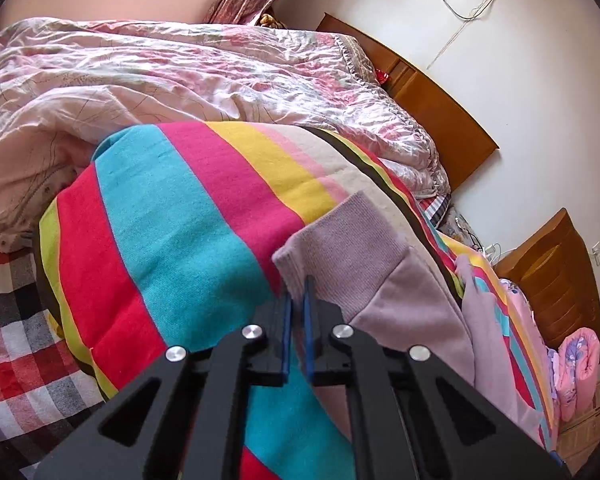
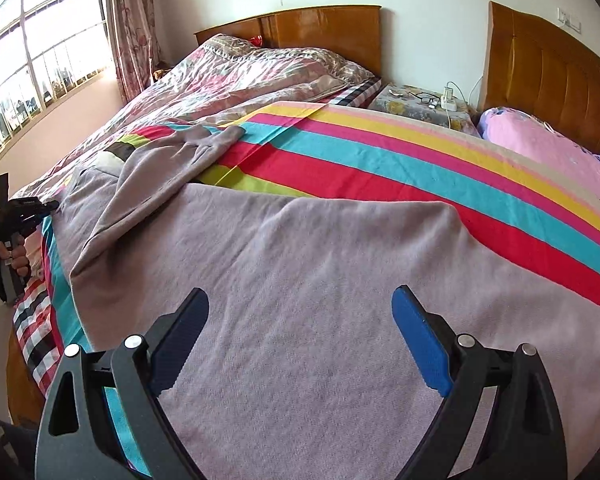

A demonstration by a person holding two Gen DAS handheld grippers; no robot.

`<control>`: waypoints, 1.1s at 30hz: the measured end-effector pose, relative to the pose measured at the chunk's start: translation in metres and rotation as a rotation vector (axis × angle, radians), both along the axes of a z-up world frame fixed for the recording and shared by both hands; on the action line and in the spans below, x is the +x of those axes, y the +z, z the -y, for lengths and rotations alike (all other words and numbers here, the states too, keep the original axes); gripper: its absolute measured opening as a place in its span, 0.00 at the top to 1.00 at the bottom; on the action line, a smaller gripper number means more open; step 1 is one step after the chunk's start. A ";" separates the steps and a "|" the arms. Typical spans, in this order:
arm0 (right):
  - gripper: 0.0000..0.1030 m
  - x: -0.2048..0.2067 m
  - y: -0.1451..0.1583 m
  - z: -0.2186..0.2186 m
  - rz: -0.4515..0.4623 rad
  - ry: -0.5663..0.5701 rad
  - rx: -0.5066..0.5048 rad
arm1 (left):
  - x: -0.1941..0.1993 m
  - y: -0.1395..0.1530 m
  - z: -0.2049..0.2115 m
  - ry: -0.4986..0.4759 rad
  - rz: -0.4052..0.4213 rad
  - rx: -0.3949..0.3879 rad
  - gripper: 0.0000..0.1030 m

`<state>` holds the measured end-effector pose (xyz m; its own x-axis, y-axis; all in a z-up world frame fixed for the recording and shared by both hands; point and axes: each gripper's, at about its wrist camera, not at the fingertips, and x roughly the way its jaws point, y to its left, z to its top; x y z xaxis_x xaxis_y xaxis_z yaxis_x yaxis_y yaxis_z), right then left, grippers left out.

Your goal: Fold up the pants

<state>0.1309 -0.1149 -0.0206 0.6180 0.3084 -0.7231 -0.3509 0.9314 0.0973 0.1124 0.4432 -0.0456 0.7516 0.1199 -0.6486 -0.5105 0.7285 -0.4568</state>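
Note:
Mauve pants (image 2: 300, 240) lie spread on a striped blanket (image 2: 380, 160), one leg (image 2: 188, 152) folded back toward the far side. In the left wrist view, my left gripper (image 1: 298, 286) is shut on the edge of the ribbed cuff (image 1: 340, 232) of a pant leg. The right wrist view shows that same left gripper (image 2: 48, 206) at the far left edge, held by a hand (image 2: 18, 258), its tip at the corner of the cloth. My right gripper (image 2: 300, 296) hovers open over the broad part of the pants, nothing between its blue pads (image 2: 416, 340).
A crumpled floral quilt (image 1: 160, 72) lies beyond the blanket. A plaid sheet (image 1: 16, 340) shows at the bed's near edge. Wooden headboards (image 2: 328, 32) stand at the wall, with a nightstand (image 2: 420, 108) carrying glasses and a charger between the beds, and a pink pillow (image 2: 540, 136) at right.

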 end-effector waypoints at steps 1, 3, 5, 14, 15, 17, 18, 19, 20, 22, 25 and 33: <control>0.13 0.001 -0.001 0.000 0.000 0.001 -0.005 | 0.000 0.002 0.001 0.007 -0.006 0.008 0.95; 0.13 0.004 -0.008 0.003 -0.018 -0.015 -0.009 | 0.005 -0.001 0.000 0.012 -0.041 0.021 0.95; 0.13 0.008 -0.019 0.010 -0.056 -0.035 -0.001 | 0.007 -0.004 0.002 0.018 -0.073 0.035 0.94; 0.13 0.012 -0.041 0.025 -0.106 -0.030 0.057 | 0.025 0.096 0.118 -0.034 -0.052 0.522 0.19; 0.13 0.012 -0.041 0.024 -0.103 -0.022 0.060 | 0.039 0.105 0.148 -0.121 -0.040 0.556 0.12; 0.13 0.011 -0.042 0.023 -0.102 -0.013 0.068 | 0.071 0.110 0.208 -0.295 -0.038 0.602 0.08; 0.13 0.011 -0.043 0.023 -0.102 -0.006 0.069 | 0.091 0.106 0.238 -0.372 -0.061 0.616 0.08; 0.13 0.010 -0.042 0.022 -0.099 0.005 0.070 | 0.110 0.097 0.265 -0.446 -0.094 0.619 0.08; 0.13 0.009 -0.042 0.021 -0.095 0.013 0.070 | 0.127 0.088 0.288 -0.510 -0.126 0.625 0.08; 0.13 0.007 -0.043 0.019 -0.091 0.033 0.069 | 0.156 0.063 0.323 -0.569 -0.213 0.665 0.15; 0.13 0.006 -0.043 0.018 -0.090 0.065 0.081 | 0.183 0.030 0.344 -0.590 -0.339 0.710 0.20; 0.12 0.014 -0.049 0.013 -0.119 0.091 0.095 | 0.186 -0.013 0.334 -0.605 -0.478 0.690 0.77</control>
<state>0.1452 -0.1282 -0.0699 0.4960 0.4297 -0.7545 -0.4142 0.8808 0.2294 0.2982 0.1093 -0.0589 0.4921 0.2667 -0.8287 0.0095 0.9502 0.3115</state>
